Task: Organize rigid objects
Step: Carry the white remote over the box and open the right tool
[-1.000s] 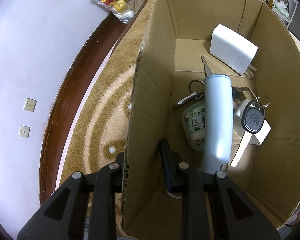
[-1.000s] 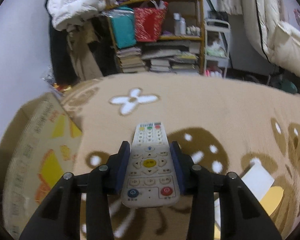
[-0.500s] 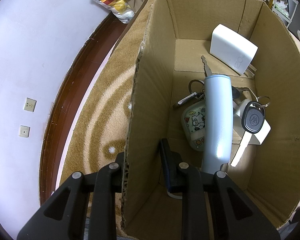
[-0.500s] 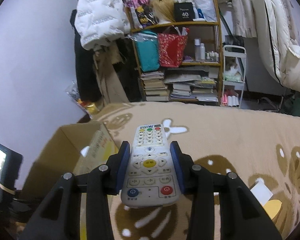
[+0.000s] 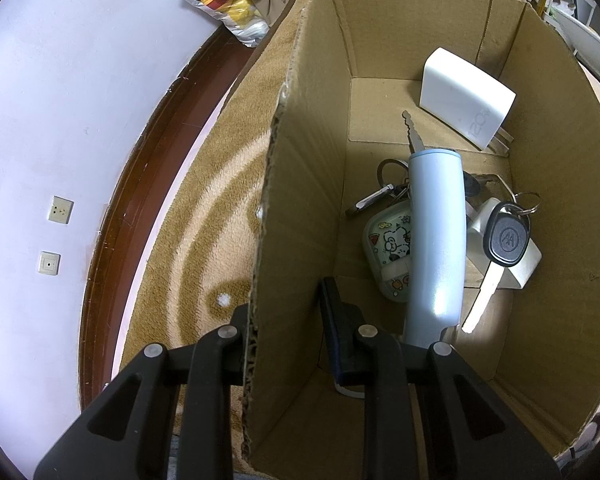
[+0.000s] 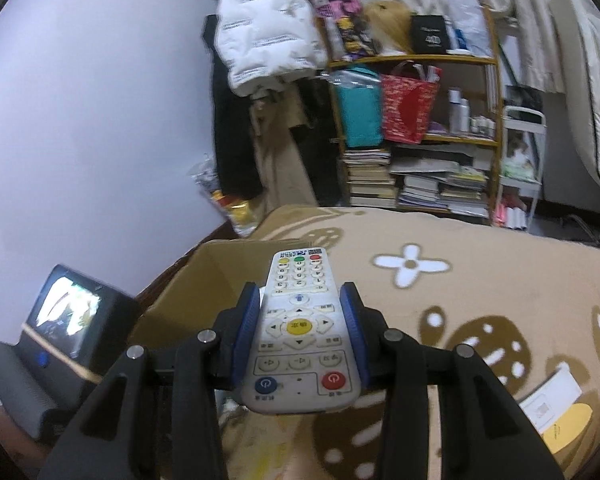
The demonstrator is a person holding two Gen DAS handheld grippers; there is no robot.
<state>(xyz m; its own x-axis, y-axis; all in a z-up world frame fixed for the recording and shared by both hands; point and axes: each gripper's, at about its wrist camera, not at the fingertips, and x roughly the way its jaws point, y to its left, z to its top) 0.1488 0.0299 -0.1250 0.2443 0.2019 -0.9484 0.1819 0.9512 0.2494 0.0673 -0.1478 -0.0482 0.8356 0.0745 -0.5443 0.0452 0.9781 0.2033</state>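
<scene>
The right gripper (image 6: 299, 330), black with ribbed blue pads, is clamped on the sides of a white plastic remote control (image 6: 300, 334) that points forward over the open brown cardboard box (image 6: 216, 280). The remote has a yellow round centre key, a blue and a red power key at its near end, and rows of small number keys at the far end; its printed labels are too small to read.

The left gripper (image 5: 286, 312) straddles the corrugated near wall of the box (image 5: 300, 200), one finger outside and one inside; the wall is noticeably thinner than the gap, so I cannot tell whether the pads press it. Inside the box, nearest, lies a smooth pale-blue cylindrical bottle (image 5: 436, 240). Beside it on the left is a rounded translucent case with cartoon stickers (image 5: 388, 252), and on the right a black-headed key bearing an "AA" emblem (image 5: 504, 240) on a metal ring. Farther in, a glossy white rectangular charger block (image 5: 466, 98) leans near the far wall, marked "120W".

The box stands on a fuzzy tan patterned carpet (image 5: 188, 220). Far off, a wooden bookshelf (image 6: 416, 132) holds stacked books.
</scene>
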